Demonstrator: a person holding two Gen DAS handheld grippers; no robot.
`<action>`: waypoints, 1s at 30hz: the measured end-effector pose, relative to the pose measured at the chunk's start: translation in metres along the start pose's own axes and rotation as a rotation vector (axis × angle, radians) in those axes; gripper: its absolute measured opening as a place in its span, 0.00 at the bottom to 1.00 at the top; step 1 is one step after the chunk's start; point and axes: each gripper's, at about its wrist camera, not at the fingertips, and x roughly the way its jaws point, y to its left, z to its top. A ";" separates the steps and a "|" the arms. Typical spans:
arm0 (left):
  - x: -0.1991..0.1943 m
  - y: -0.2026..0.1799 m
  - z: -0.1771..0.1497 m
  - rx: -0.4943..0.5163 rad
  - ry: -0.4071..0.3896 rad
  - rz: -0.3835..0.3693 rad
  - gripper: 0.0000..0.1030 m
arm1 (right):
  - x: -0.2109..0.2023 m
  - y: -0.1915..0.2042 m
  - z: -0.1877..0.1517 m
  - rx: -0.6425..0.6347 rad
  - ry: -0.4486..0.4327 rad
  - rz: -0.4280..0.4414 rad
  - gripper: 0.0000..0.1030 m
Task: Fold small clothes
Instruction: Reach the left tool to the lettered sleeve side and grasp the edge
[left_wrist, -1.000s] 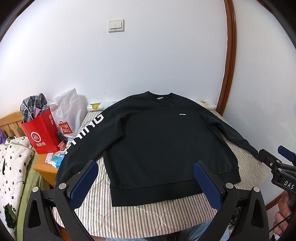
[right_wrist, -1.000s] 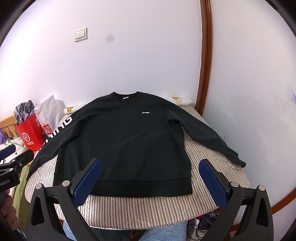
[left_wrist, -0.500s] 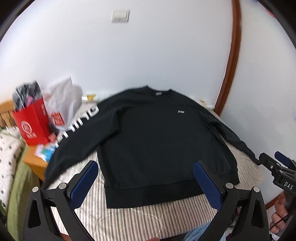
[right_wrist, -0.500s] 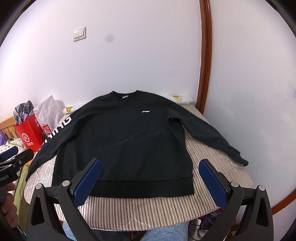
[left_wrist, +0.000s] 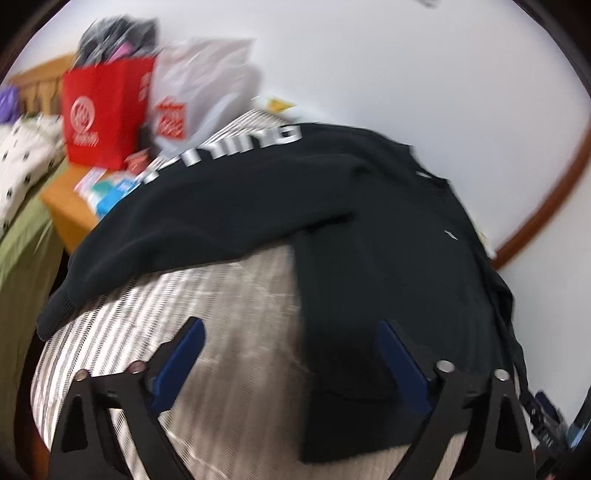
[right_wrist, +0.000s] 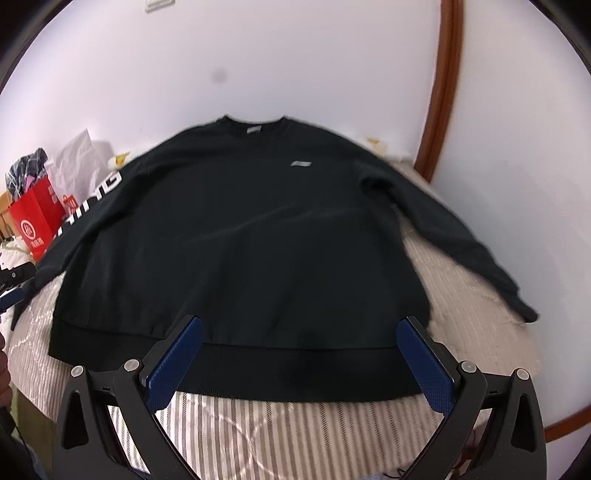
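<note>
Hovering low in frame, left gripper (left_wrist: 291, 354) has jaws closing w/ nothing clamped yet; the black sweatshirt (left_wrist: 369, 236) hem corner lies under its right-hand pad. Right gripper (right_wrist: 299, 354) spread wide, empty, above hem at bottom centre. Sweatshirt lies flat on striped table cover (right_wrist: 295, 432), sleeves out to both sides. Red bag (left_wrist: 103, 114) upper left, blurry, beside white bag (left_wrist: 199, 92).

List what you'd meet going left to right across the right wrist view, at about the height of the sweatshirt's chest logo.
red paper bag → white plastic bag → white lettering on the sleeve → black sweatshirt with its chest logo → striped table cover → brown wooden trim
</note>
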 end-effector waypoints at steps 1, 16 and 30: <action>0.007 0.008 0.003 -0.023 0.008 0.014 0.86 | 0.007 0.002 -0.001 -0.007 0.010 0.001 1.00; 0.049 0.049 0.041 -0.188 -0.043 0.073 0.76 | 0.060 0.019 0.020 -0.098 0.053 0.003 1.00; 0.055 0.014 0.096 -0.050 -0.043 0.348 0.08 | 0.091 -0.009 0.040 -0.067 0.077 0.001 1.00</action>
